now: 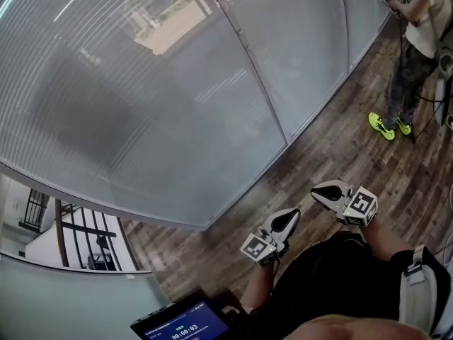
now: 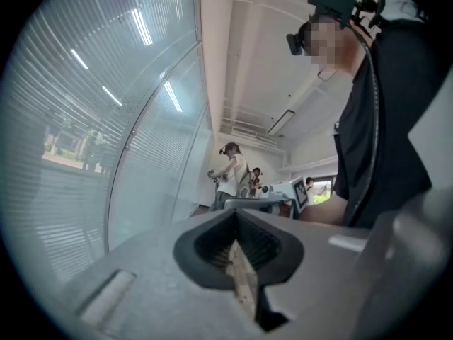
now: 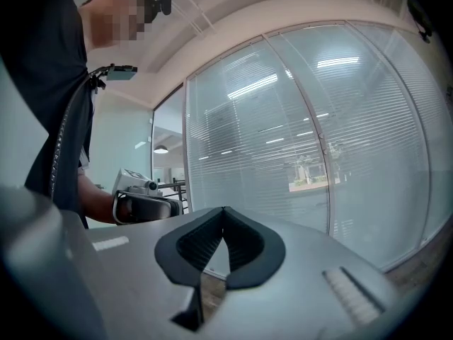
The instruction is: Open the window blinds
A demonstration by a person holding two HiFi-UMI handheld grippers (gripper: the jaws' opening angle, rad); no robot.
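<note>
- Head view: the blinds (image 1: 141, 83) hang lowered across a long glazed wall, panel after panel, with the outside showing only dimly through the slats.
- A wood-plank floor (image 1: 340, 147) runs along the foot of the wall.
- The left tool (image 1: 287, 219) and the right tool (image 1: 327, 192) are held side by side over the floor, well apart from the blinds and touching nothing.
- A second person (image 1: 414, 41) stands far off by the wall.
- A dark railing (image 1: 78, 232) shows past the wall's left end, and a lit screen (image 1: 185, 324) sits at the bottom edge.
- Left gripper view: the tool's jaws are closed tip to tip, with nothing between them. The blinds fill the left side under a white ceiling (image 2: 241, 48).
- Right gripper view: the jaws are closed and empty, and the blinds stand ahead and to the right.
</note>
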